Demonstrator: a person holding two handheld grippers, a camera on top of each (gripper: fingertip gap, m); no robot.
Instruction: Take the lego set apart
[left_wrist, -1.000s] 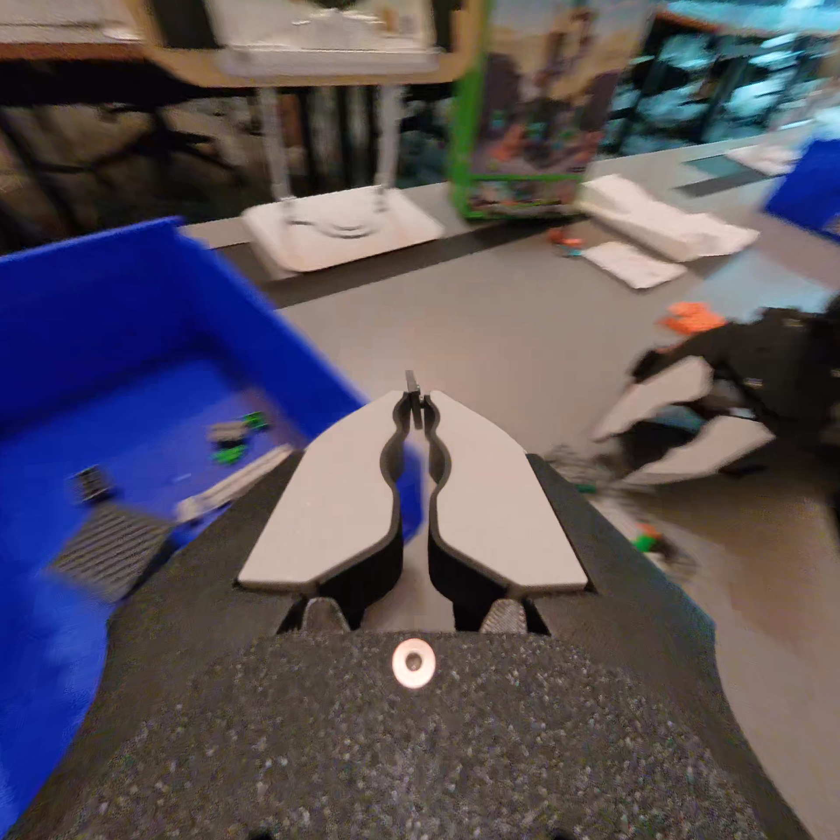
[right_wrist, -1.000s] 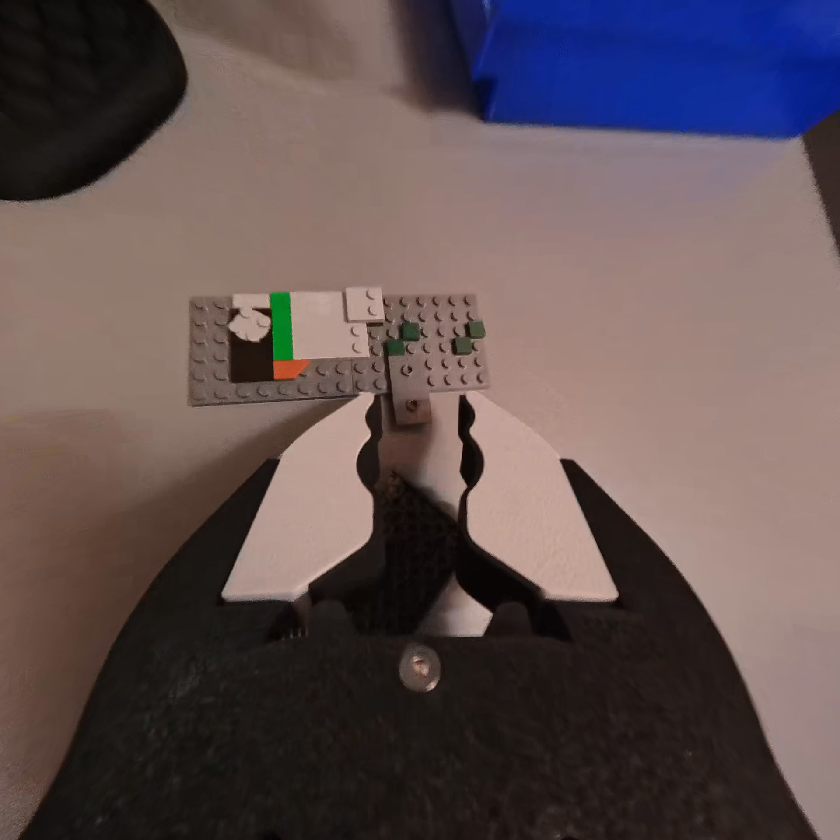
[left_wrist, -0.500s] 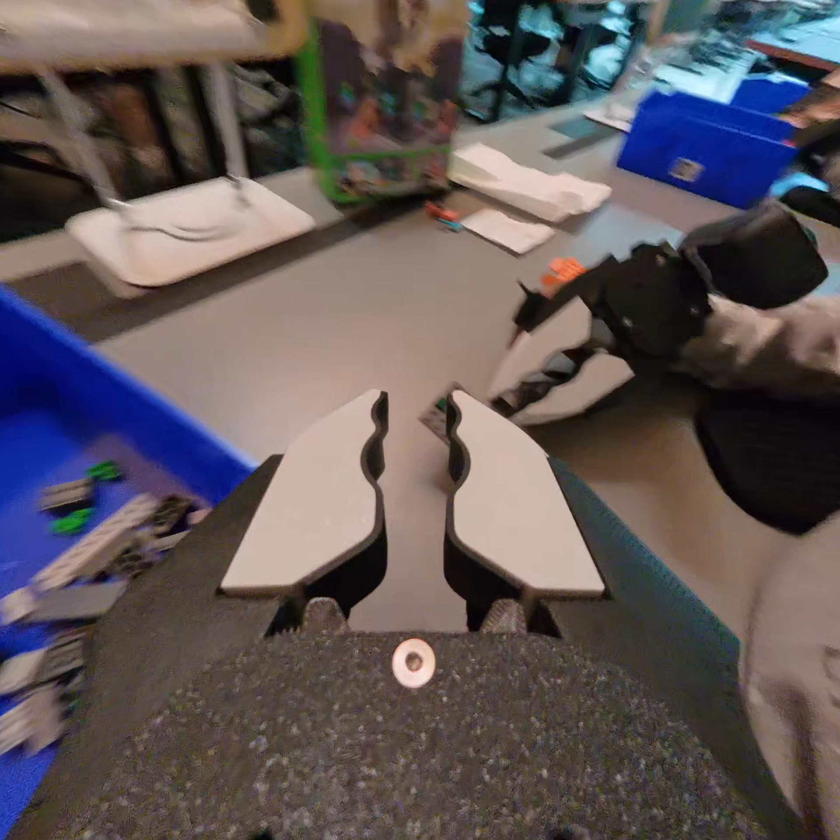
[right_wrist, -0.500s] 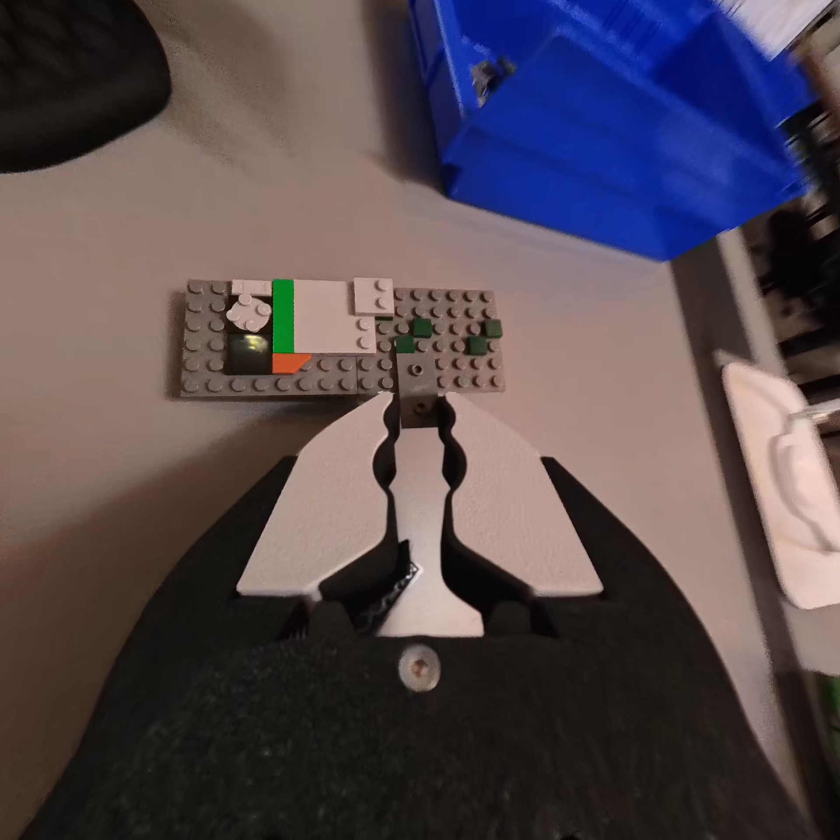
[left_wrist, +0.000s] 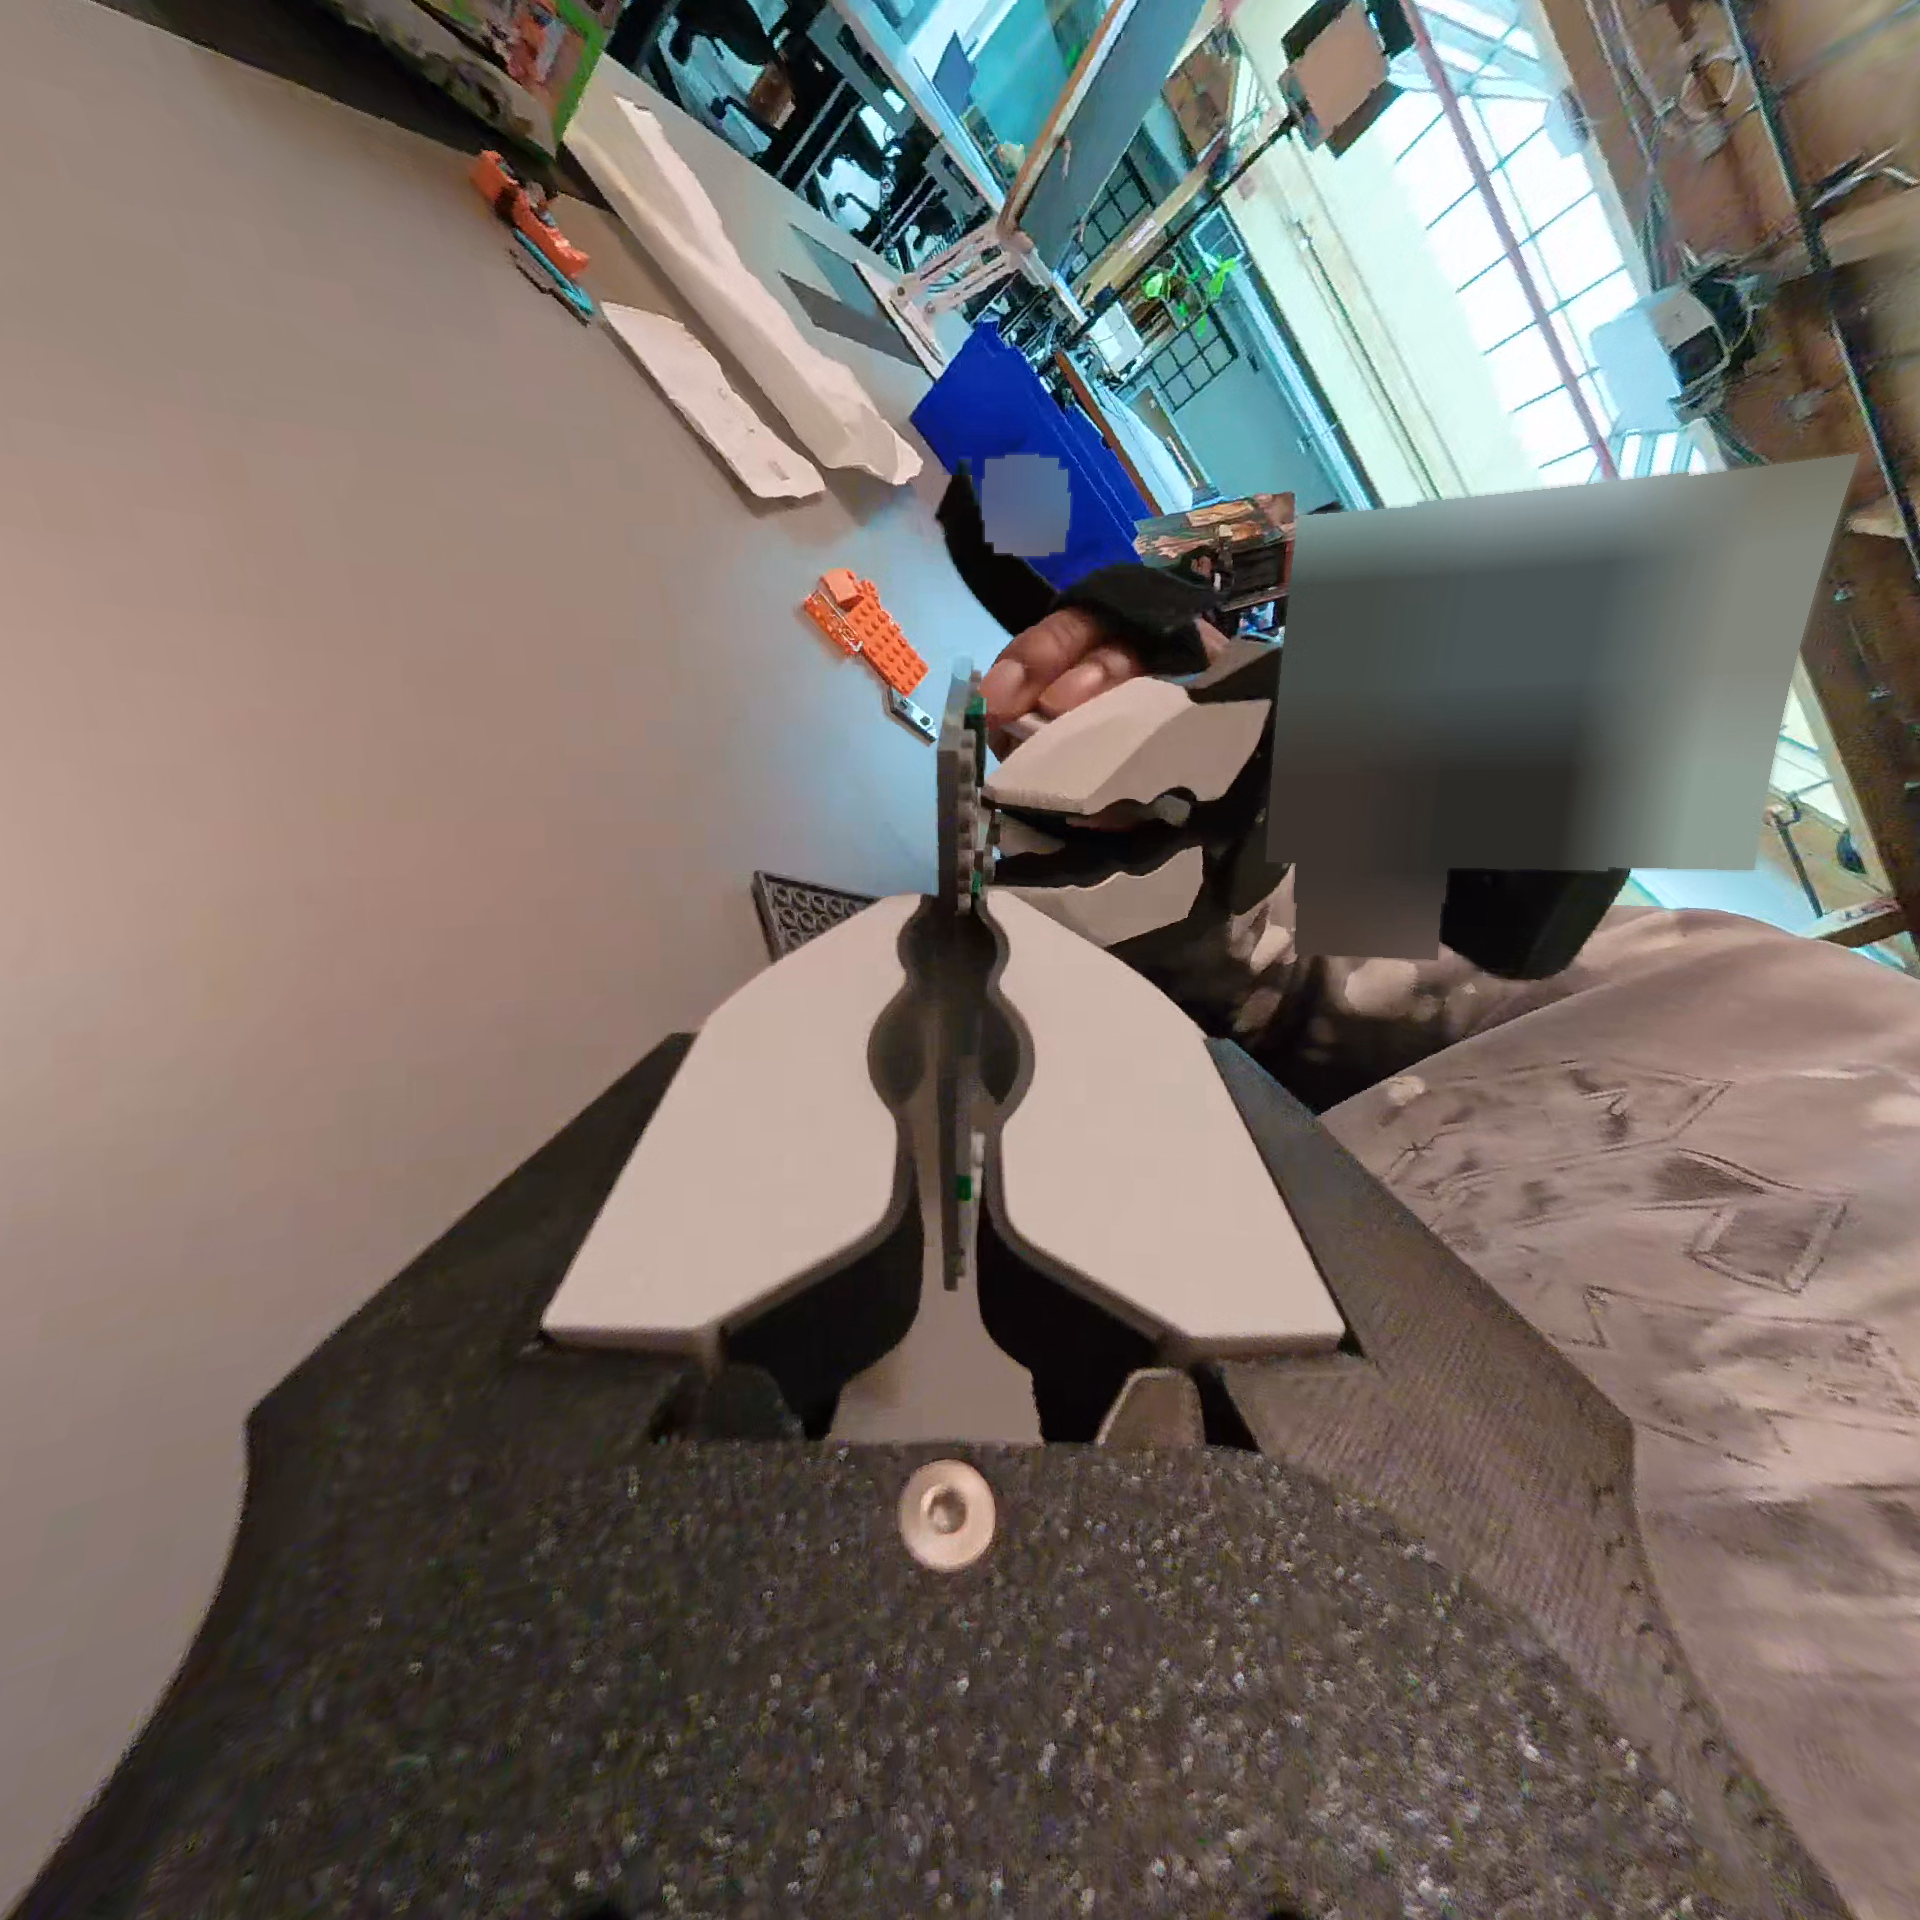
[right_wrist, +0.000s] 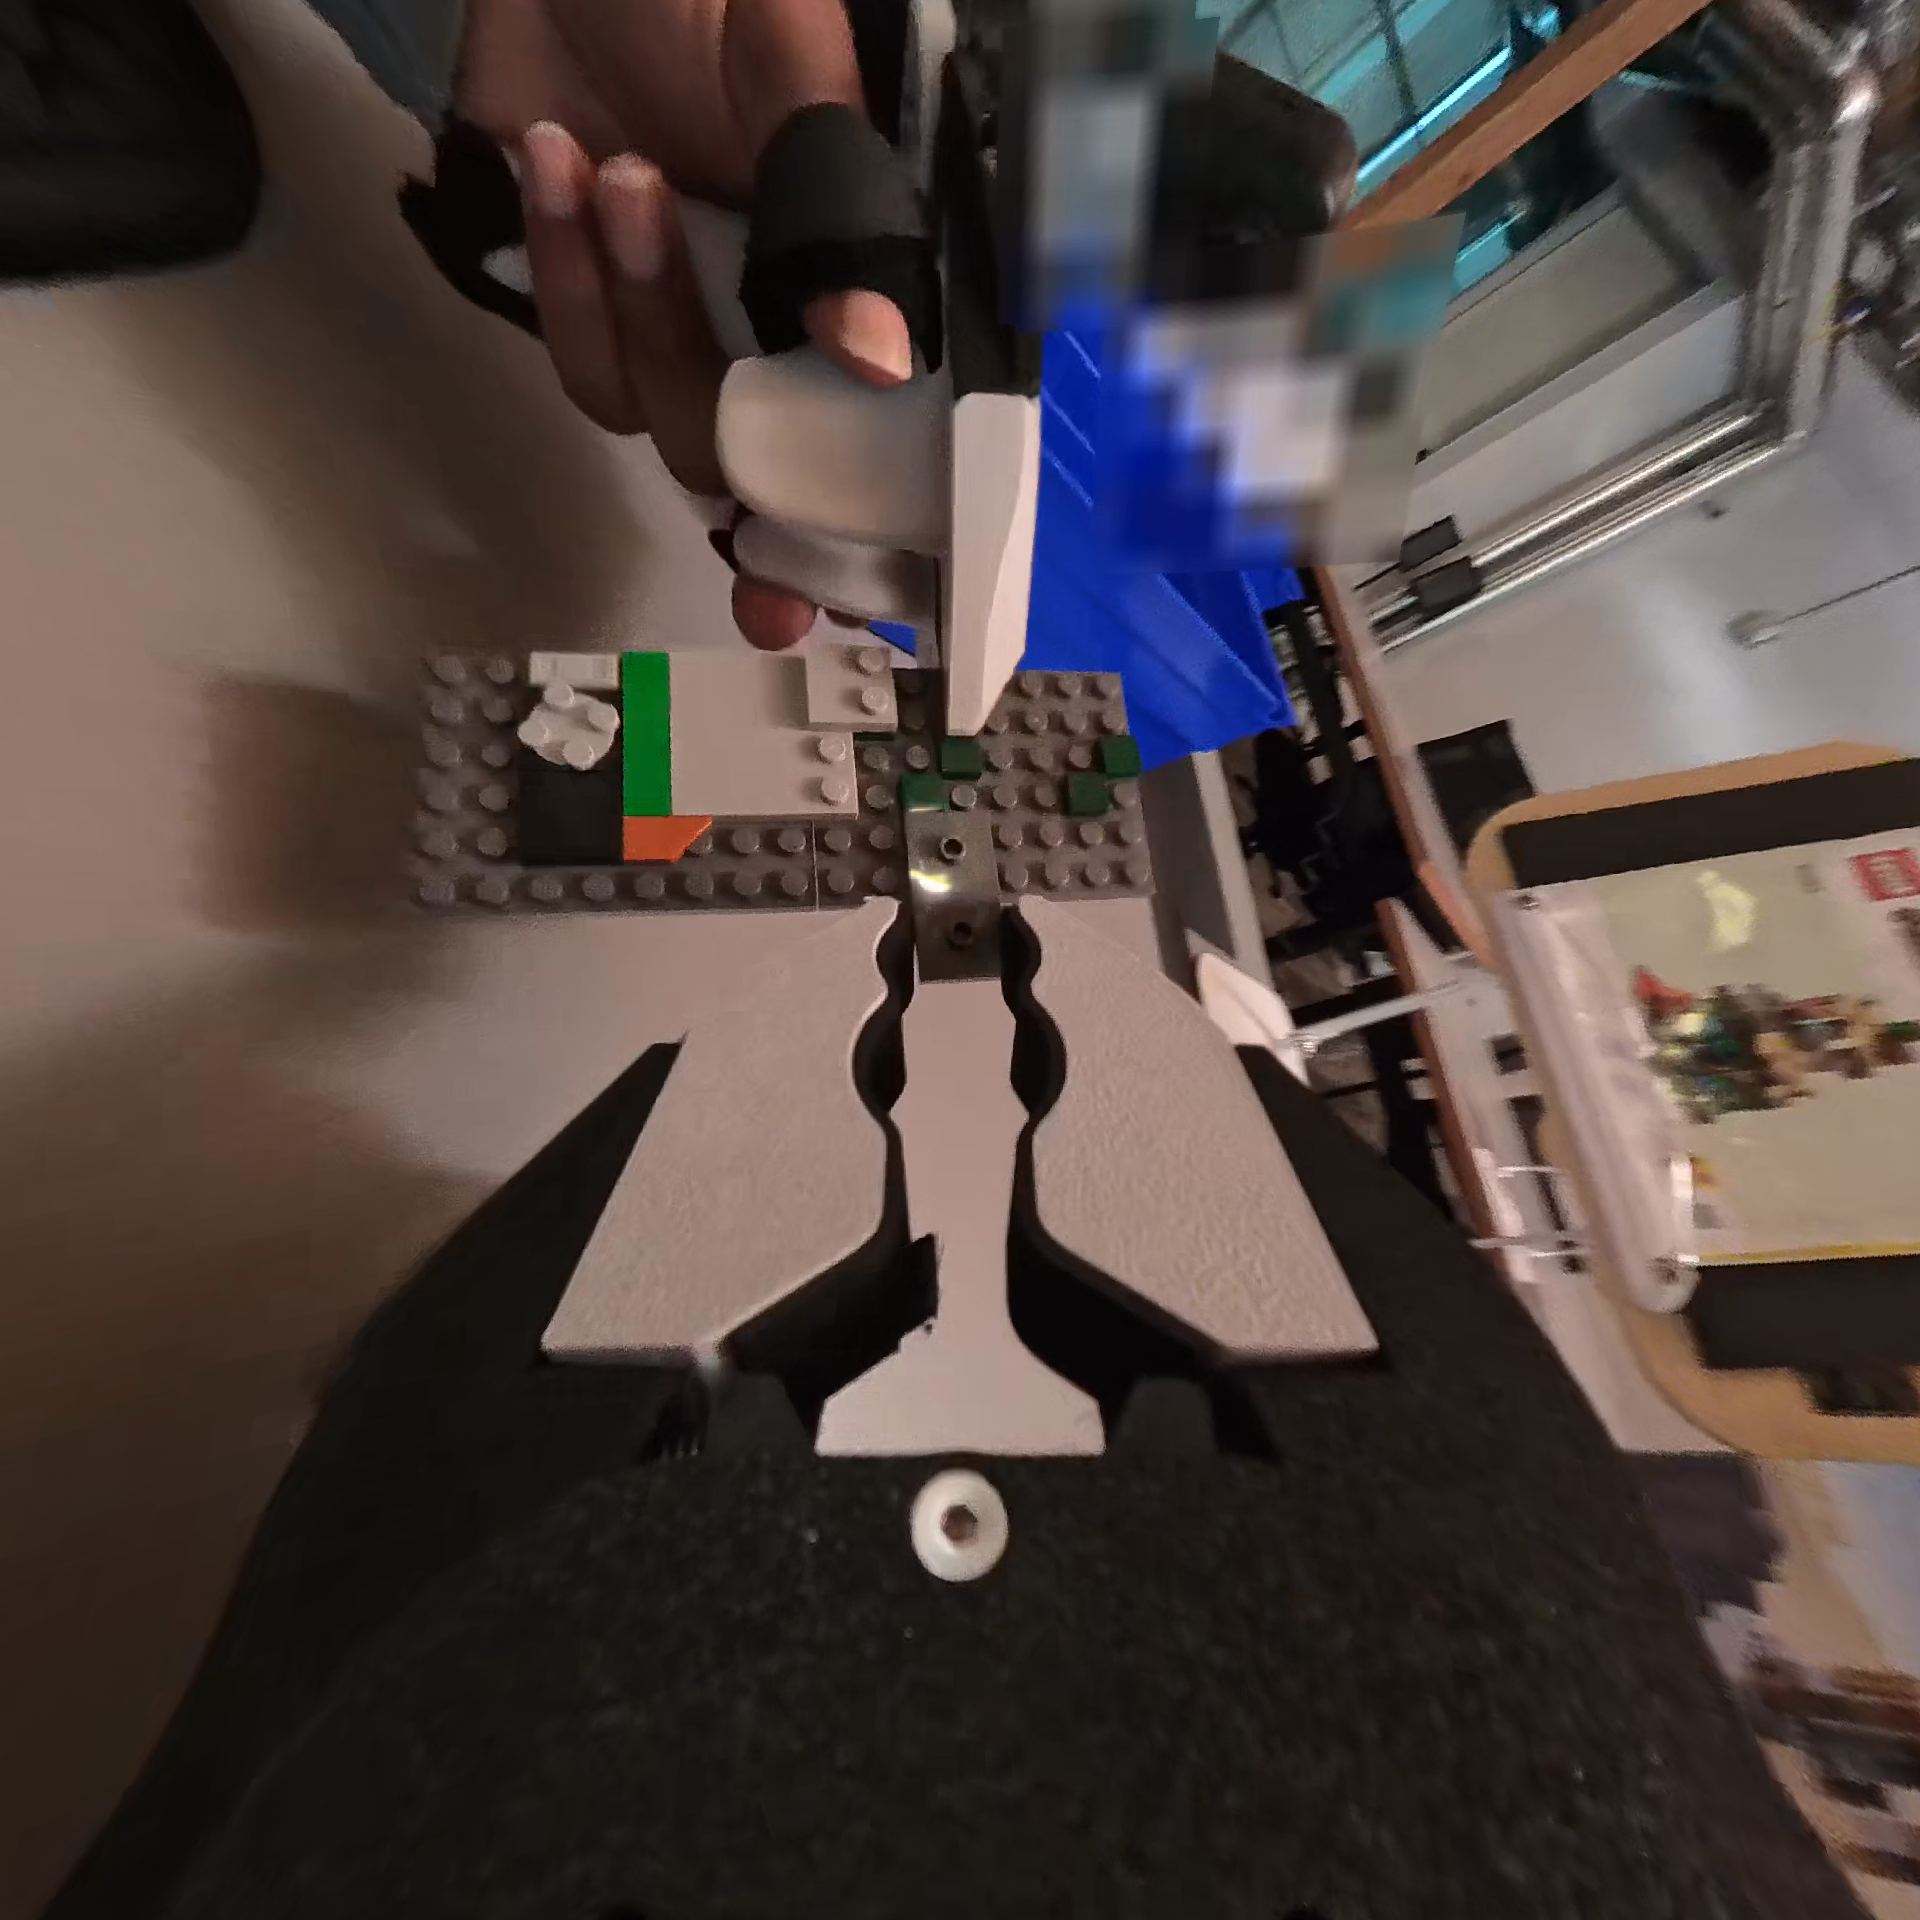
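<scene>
Lifted plate (left_wrist: 958, 800), edge-on, studs hidden

Flat studded grey lego baseplate (right_wrist: 665, 888) is showing a bright green strip (right_wrist: 646, 732), orange wedge (right_wrist: 665, 836), black patch & dk-green square studs (right_wrist: 961, 758).
</scene>
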